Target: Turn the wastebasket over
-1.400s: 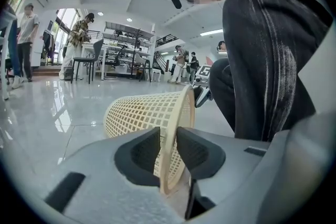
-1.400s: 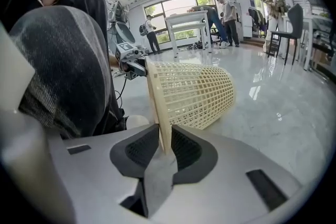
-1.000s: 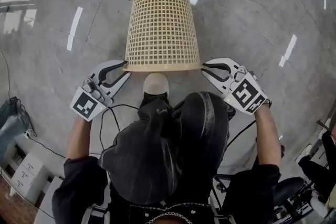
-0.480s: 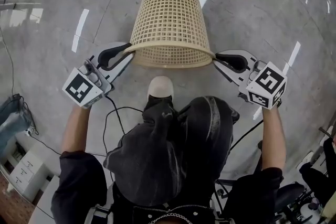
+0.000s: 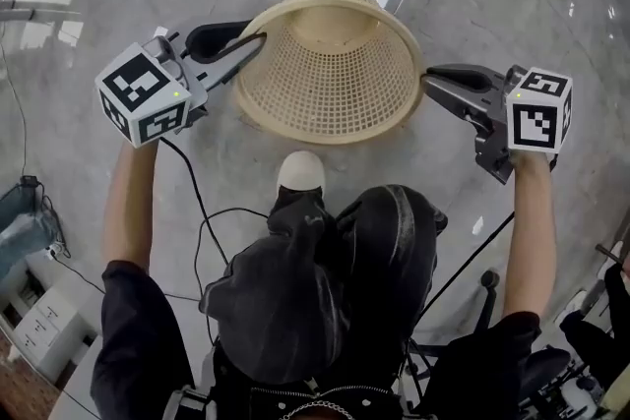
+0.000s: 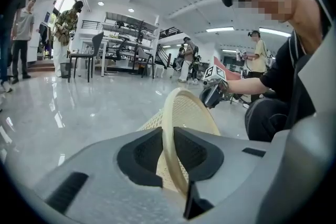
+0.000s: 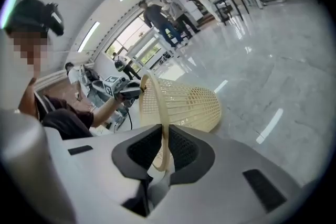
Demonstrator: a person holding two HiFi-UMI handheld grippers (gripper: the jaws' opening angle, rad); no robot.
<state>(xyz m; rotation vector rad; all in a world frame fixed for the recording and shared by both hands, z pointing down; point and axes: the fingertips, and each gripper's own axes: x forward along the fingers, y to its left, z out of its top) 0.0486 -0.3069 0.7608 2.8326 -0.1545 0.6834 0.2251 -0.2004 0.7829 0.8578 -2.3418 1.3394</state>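
Polished grey floor [image 5: 89, 34] streaked with light reflections fills the head view. At lower centre are the person's dark-trousered knees [image 5: 335, 280] and a pale shoe toe [image 5: 300, 170]. Just above, the cream lattice wastebasket [image 5: 335, 84] is tilted, its mouth toward the camera and its base pointing away. The left gripper [image 5: 258, 40], at the frame's left, has just been closing and pinches the rim. The right gripper [image 5: 428, 79], at the right, clamps the opposite rim edge. Far off in the left gripper view stand chairs [image 6: 89, 55] and people [image 6: 65, 23].
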